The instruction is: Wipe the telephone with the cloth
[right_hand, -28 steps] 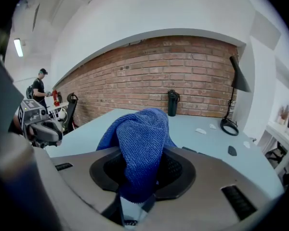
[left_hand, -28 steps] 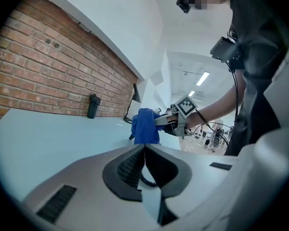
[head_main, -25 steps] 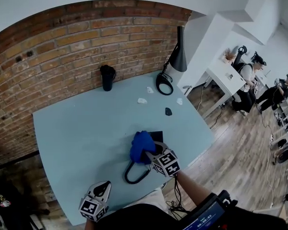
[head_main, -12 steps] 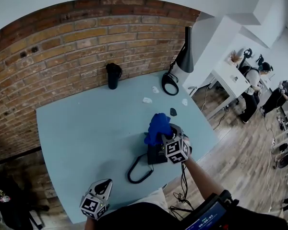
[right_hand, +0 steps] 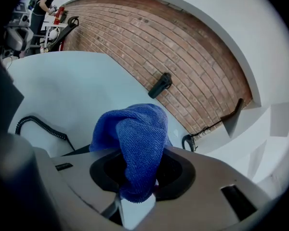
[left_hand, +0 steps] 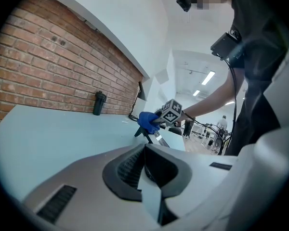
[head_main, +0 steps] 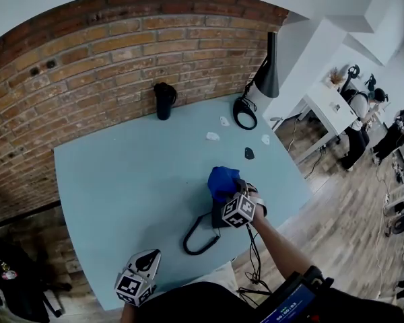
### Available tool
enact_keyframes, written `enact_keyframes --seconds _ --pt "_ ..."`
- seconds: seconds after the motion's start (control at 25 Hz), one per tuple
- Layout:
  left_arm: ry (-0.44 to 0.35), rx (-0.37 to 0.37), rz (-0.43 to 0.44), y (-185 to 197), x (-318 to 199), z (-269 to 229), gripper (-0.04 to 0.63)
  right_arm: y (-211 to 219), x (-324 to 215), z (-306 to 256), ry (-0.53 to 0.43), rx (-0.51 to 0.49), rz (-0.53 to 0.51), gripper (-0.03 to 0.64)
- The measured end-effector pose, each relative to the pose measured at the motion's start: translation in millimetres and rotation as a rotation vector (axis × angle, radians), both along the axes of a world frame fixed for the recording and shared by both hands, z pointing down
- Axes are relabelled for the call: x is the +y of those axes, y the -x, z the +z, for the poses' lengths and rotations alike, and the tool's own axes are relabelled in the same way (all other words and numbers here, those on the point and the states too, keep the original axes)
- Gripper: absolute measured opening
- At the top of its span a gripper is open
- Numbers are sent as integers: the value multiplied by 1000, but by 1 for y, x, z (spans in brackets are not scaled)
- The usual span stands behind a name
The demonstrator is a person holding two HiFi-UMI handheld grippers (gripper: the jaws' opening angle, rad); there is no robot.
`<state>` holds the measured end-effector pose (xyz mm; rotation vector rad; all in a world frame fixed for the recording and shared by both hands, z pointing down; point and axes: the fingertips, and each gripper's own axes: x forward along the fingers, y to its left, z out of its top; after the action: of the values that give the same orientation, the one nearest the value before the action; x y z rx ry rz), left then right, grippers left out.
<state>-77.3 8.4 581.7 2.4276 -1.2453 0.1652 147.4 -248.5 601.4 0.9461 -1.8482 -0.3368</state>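
The pale blue table [head_main: 121, 180] carries the black telephone [head_main: 217, 218] near its front edge, with its cord [head_main: 196, 237] looping off. My right tongs [right_hand: 135, 201] pinch the blue cloth [head_main: 222, 180], bunched over the phone. The cloth is soft and light and grips anywhere. I judge the phone may slide under pressure. My left tongs [head_main: 148, 261] are closed on nothing at the near edge.

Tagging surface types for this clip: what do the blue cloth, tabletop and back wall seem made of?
Blue cloth: likely microfibre, matte, with a fine looped weave showing up close.
Tabletop: smooth, pale blue, matte; perhaps laminate or painted board, the look leaves it open.
Back wall: bare red-brown brick, rough, with pale mortar joints.
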Motion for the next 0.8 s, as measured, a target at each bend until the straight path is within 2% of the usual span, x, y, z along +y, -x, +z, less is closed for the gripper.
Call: enact_keyframes --seconds 0.24,0.44,0.8 --pt "18 2 -5 4 -2 5 20 4 2 13 62 -102 56 135" --pt "20 1 30 -6 -8 6 20 6 7 17 59 -76 8 130" --pt "23 0 44 -9 -2 10 20 8 18 24 147 -111 14 128"
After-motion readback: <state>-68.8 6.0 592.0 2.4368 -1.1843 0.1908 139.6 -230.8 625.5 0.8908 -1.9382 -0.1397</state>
